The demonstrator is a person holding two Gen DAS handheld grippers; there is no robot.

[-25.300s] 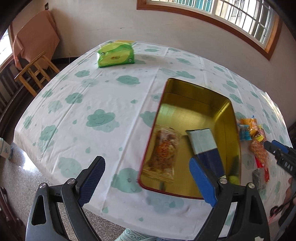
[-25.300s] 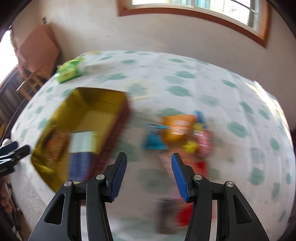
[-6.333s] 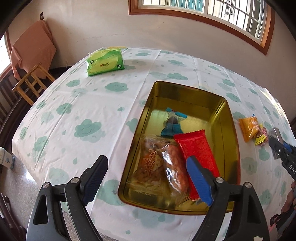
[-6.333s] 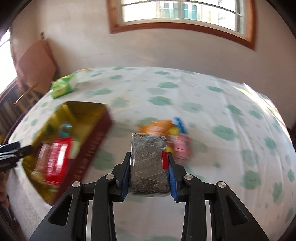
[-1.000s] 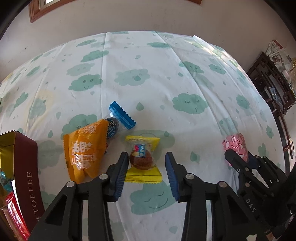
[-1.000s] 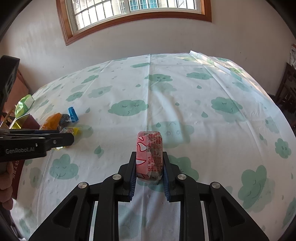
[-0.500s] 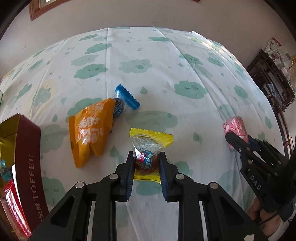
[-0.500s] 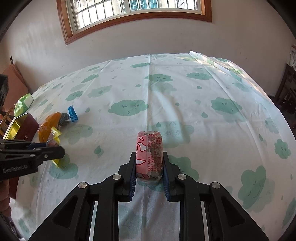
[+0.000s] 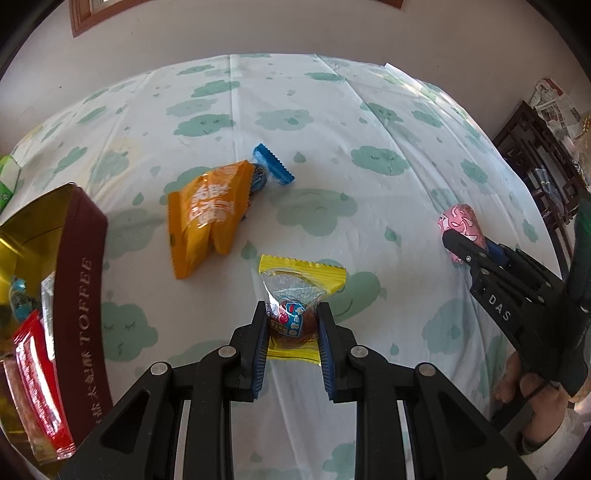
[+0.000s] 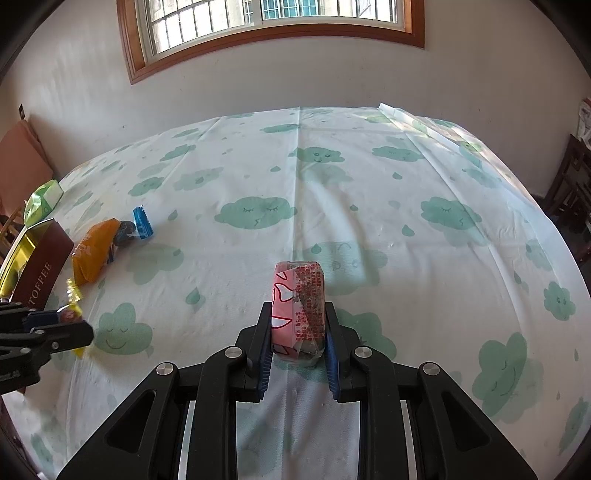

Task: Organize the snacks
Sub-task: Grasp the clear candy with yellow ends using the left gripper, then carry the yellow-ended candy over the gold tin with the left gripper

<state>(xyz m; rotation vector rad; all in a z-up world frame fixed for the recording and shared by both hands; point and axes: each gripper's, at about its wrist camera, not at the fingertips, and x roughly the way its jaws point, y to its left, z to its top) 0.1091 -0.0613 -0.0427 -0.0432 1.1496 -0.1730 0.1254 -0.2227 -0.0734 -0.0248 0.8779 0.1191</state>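
Note:
My left gripper (image 9: 292,325) is shut on a yellow-wrapped candy (image 9: 295,291) and holds it above the cloud-print tablecloth. My right gripper (image 10: 298,325) is shut on a pink-wrapped snack (image 10: 298,306), which also shows at the right of the left wrist view (image 9: 460,225). An orange snack bag (image 9: 207,210) and a blue-wrapped candy (image 9: 271,169) lie on the cloth. The maroon toffee tin (image 9: 79,280) with a gold inside stands at the left and holds a red packet (image 9: 38,384) and other snacks. The left gripper and its candy show at the left of the right wrist view (image 10: 70,314).
A green tissue pack (image 10: 42,201) lies at the far left of the table. A dark wooden shelf (image 9: 535,147) stands beyond the table's right side. A window (image 10: 273,18) is on the far wall. The table edge runs close below both grippers.
My left gripper closed on the yellow candy and lifted it, drawing back toward the tin. My right gripper kept still with the pink snack.

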